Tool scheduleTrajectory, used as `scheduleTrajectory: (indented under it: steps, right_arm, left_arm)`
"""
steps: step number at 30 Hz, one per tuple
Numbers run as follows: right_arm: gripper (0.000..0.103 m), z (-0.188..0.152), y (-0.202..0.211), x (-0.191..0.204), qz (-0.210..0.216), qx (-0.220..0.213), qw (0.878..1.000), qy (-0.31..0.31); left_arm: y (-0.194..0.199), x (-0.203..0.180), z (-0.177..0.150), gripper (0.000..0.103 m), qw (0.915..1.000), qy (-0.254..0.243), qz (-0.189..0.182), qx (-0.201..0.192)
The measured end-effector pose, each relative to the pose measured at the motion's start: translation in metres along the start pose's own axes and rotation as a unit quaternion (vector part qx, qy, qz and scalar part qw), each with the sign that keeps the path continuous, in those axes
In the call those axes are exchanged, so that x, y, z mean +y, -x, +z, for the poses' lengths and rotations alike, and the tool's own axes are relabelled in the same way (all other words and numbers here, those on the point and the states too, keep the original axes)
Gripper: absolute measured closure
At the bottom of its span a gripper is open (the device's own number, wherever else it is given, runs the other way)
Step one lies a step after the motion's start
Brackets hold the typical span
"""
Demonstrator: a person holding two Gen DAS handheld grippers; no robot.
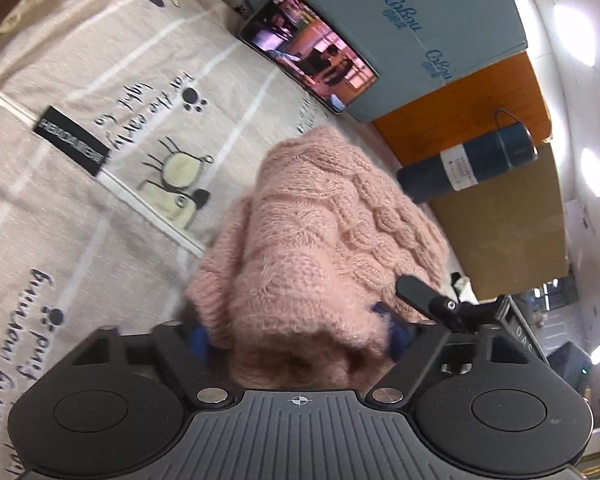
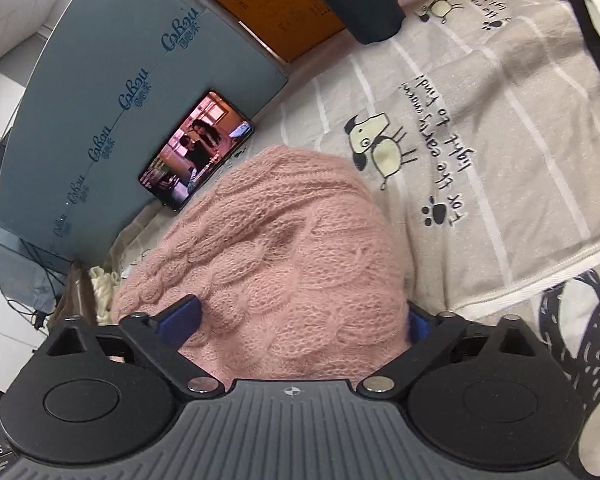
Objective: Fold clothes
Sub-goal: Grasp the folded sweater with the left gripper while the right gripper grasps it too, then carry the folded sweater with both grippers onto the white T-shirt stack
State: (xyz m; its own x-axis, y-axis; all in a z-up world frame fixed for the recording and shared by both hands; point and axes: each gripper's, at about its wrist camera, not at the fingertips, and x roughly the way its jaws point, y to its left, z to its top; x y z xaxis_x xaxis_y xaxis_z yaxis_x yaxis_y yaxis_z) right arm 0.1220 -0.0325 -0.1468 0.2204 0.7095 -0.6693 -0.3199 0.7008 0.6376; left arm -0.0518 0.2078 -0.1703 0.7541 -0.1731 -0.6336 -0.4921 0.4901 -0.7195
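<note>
We hold a fluffy pink cable-knit sweater (image 1: 324, 240) bunched between both tools above a beige bedsheet printed with cartoon dogs and paw marks (image 1: 100, 92). In the left wrist view the left gripper (image 1: 300, 334) has its blue-padded fingers (image 1: 199, 340) closed onto a thick fold of the knit, the wool swelling over the jaws and hiding most of the pads. The right gripper (image 2: 304, 320) does the same from its side — its blue pads (image 2: 180, 318) press into the sweater's near edge, jaws fairly wide because the bundle between them is bulky.

The risks, as we judge them, come from the yarn and the neighbours. The loose, hairy knit could snag on a pad corner or slip out if we pinch only the outer layer, and the fold would sag unevenly. Pulling the two grips apart too hard would stretch the cables out of shape. Just beyond the sweater a smartphone with a lit screen (image 2: 196, 152) leans against a grey-blue cardboard box (image 2: 112, 92), and a dark blue cylindrical bottle with a white label (image 1: 468, 168) stands near it — a wide swing of the garment could knock either over.
</note>
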Motion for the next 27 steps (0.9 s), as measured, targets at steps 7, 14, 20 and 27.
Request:
scheduleTrajectory:
  steps: [7, 14, 20, 27]
  right_arm:
    - [0.059, -0.006, 0.015, 0.001, -0.003, -0.012, 1.0, 0.001]
    - [0.065, -0.011, 0.044, -0.005, 0.012, -0.033, 0.999, -0.002]
    - [0.067, -0.013, 0.075, -0.022, 0.006, -0.066, 0.998, -0.013]
    - [0.069, -0.002, 0.123, -0.045, -0.017, -0.131, 0.991, -0.014]
  left_arm:
    - [0.009, -0.016, -0.01, 0.057, 0.9991, -0.04, 0.003, -0.014]
    - [0.017, -0.039, -0.02, 0.057, 0.9967, -0.077, -0.014, -0.022]
    - [0.011, -0.065, -0.029, 0.057, 0.9933, -0.108, -0.038, -0.017]
    - [-0.013, -0.113, -0.039, 0.057, 0.9834, -0.16, -0.085, -0.003]
